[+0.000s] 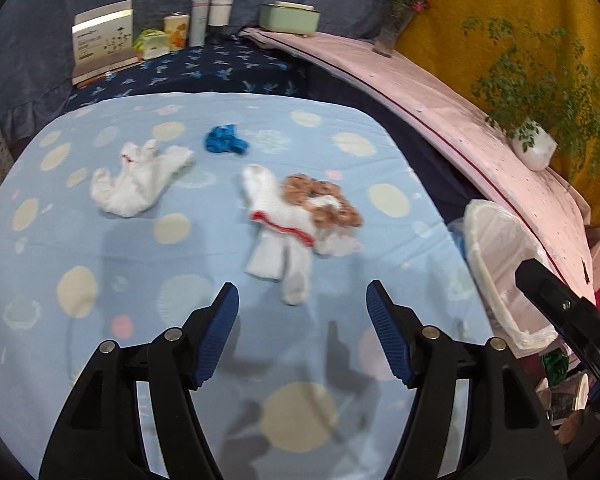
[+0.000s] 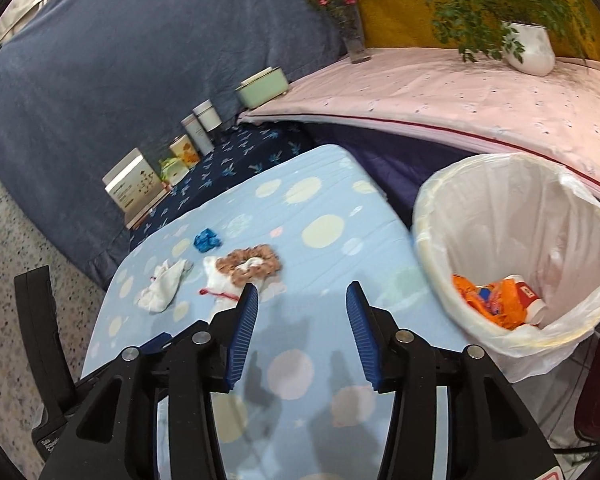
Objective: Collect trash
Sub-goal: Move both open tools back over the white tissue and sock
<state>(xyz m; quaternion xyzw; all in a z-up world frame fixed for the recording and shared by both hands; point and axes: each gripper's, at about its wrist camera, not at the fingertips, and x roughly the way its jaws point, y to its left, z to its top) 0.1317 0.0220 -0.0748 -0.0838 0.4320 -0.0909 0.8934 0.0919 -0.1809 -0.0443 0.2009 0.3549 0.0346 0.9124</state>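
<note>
Trash (image 1: 288,220) lies ahead of both released, empty hand-held grippers (image 1: 302,336) (image 2: 302,330).

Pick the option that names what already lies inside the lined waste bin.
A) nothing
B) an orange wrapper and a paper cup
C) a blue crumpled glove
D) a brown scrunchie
B: the right wrist view shows an orange wrapper and a paper cup at the bottom of the waste bin.

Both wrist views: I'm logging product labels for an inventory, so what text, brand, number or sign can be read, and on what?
None can be read.
White box: printed lines, too blurred.
Red-and-white cup in the bin: markings too small.
Right gripper: white lettering low on a black part beside it, cut off and illegible.
</note>
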